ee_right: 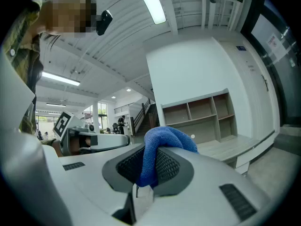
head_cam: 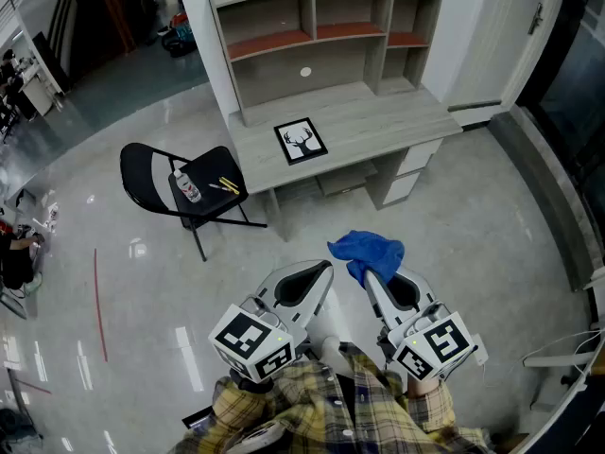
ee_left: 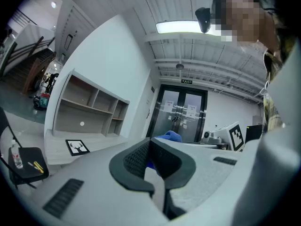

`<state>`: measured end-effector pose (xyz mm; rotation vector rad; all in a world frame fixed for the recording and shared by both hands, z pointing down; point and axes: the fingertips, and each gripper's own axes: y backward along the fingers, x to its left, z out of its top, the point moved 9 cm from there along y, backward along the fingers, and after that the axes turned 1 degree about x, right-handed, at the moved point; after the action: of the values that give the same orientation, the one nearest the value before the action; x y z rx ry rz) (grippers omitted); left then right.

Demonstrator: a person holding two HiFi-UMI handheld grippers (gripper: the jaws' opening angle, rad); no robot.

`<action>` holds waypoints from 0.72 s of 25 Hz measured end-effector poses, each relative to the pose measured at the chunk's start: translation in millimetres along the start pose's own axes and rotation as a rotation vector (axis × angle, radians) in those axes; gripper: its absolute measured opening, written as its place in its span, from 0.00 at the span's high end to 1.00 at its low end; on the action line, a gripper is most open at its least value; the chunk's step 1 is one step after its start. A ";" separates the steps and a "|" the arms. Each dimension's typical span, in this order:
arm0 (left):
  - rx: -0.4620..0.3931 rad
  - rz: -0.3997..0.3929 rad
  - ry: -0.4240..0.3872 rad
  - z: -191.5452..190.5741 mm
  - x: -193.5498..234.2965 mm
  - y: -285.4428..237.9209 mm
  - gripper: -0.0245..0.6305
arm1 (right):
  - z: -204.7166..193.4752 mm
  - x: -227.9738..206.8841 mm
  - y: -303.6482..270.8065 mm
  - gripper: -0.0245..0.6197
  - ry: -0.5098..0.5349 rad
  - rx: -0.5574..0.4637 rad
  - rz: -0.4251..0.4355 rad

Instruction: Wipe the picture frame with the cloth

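The picture frame (head_cam: pixel 301 141), black-edged with a deer print, lies flat on the grey desk (head_cam: pixel 378 126); it also shows small in the left gripper view (ee_left: pixel 77 147). A blue cloth (head_cam: pixel 367 253) hangs bunched from my right gripper (head_cam: pixel 375 277), whose jaws are shut on it; in the right gripper view the cloth (ee_right: pixel 162 147) folds over the pads. My left gripper (head_cam: pixel 324 270) is shut with nothing between its jaws, held level beside the right one. Both grippers hover over the floor, well short of the desk. The cloth (ee_left: pixel 170 136) peeks over the left gripper's jaws.
A black folding chair (head_cam: pixel 184 189) stands left of the desk, bearing a bottle (head_cam: pixel 187 187) and yellow pens (head_cam: pixel 228 185). The desk carries a shelf hutch (head_cam: pixel 321 41) at its back and drawers (head_cam: pixel 406 173) at its right. Glass doors (ee_left: pixel 181 114) stand far right.
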<state>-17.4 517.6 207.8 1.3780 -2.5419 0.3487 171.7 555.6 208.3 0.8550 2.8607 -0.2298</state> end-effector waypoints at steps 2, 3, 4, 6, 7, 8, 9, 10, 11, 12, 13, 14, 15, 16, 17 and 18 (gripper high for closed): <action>0.001 -0.008 0.007 1.2 2.2 -0.1 0.95 | 0.5 0.8 -1.3 0.88 -0.004 0.001 -0.009; 0.001 -0.011 0.008 1.6 3.5 -0.2 0.95 | 0.5 0.9 -1.9 0.88 -0.005 0.002 -0.013; 0.003 -0.011 0.007 1.8 4.9 -0.3 0.95 | 0.2 1.0 -2.4 0.88 -0.006 0.003 -0.016; 0.005 -0.010 0.004 1.5 7.1 -0.3 0.95 | -0.9 1.3 -2.4 0.88 -0.007 0.003 -0.019; 0.001 -0.009 0.004 1.2 7.7 -0.1 0.95 | -1.4 1.6 -1.5 0.88 -0.008 0.002 -0.019; -0.004 -0.007 0.004 0.9 8.1 0.2 0.95 | -1.9 1.8 -0.3 0.88 -0.010 0.000 -0.019; -0.009 -0.006 0.004 0.8 8.4 0.5 0.95 | -2.3 1.9 1.0 0.88 -0.012 -0.002 -0.020; -0.012 -0.006 0.002 0.8 8.2 0.8 0.95 | -2.5 1.5 2.7 0.88 -0.014 -0.005 -0.020; -0.012 -0.003 0.000 0.5 6.9 0.6 0.95 | -2.3 0.4 5.5 0.88 -0.016 -0.008 -0.021; -0.012 0.002 -0.002 -0.4 4.1 -0.2 0.95 | -1.9 -1.5 9.8 0.88 -0.017 -0.012 -0.020; -0.014 0.009 -0.003 -1.9 0.0 -1.4 0.95 | -1.8 -4.3 15.1 0.88 -0.020 -0.018 -0.018; -0.016 0.017 -0.004 -3.6 -4.4 -2.8 0.95 | -2.5 -7.4 20.0 0.88 -0.024 -0.022 -0.015; -0.019 0.024 -0.005 -5.3 -7.5 -3.6 0.95 | -4.2 -10.2 23.0 0.88 -0.028 -0.024 -0.011; -0.020 0.031 -0.006 -6.5 -8.8 -3.4 0.95 | -6.7 -12.1 23.5 0.88 -0.033 -0.022 -0.007; -0.021 0.038 -0.006 -7.5 -8.4 -2.3 0.95 | -9.6 -13.0 21.8 0.88 -0.038 -0.018 -0.002; -0.021 0.045 -0.006 -8.5 -6.7 -0.5 0.95 | -12.3 -13.2 18.8 0.88 -0.044 -0.015 0.003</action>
<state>-12.7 525.3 213.7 1.3184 -2.5777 0.3252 191.8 566.5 220.8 0.8406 2.8169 -0.2241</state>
